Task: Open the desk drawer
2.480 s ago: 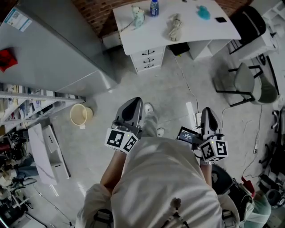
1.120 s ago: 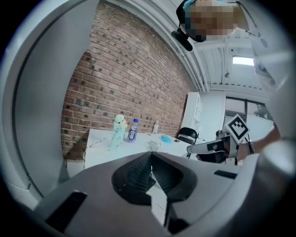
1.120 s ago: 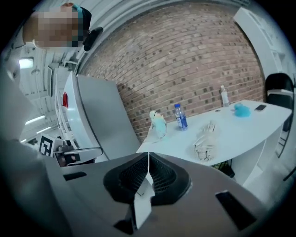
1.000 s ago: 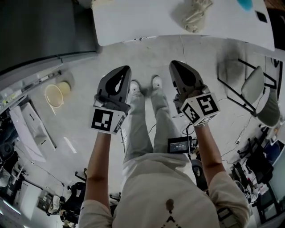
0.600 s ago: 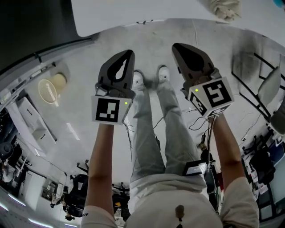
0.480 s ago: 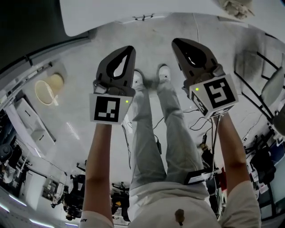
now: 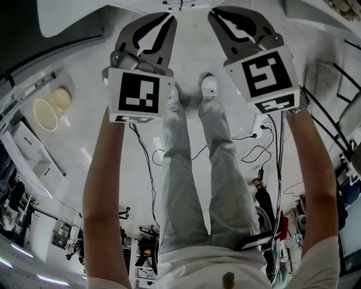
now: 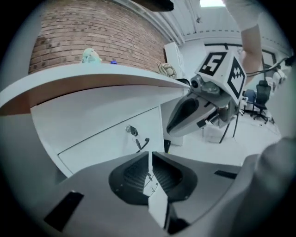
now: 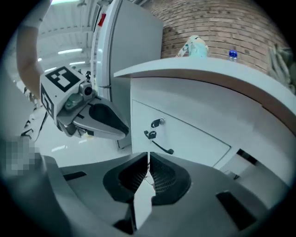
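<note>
The left gripper (image 7: pixel 167 18) and the right gripper (image 7: pixel 212 11), held close to the body at first, are now seen higher and larger in the head view, carried forward on outstretched arms (image 7: pixel 101 186) to the edge of the desk (image 7: pixel 62 17). Their cubes (image 7: pixel 140 93) are turned more squarely to the camera. The desk top, shown whole at first, is reduced to a strip along the upper border, and the legs (image 7: pixel 180 169) and shoes (image 7: pixel 209 86) are brought into view at full length.
</note>
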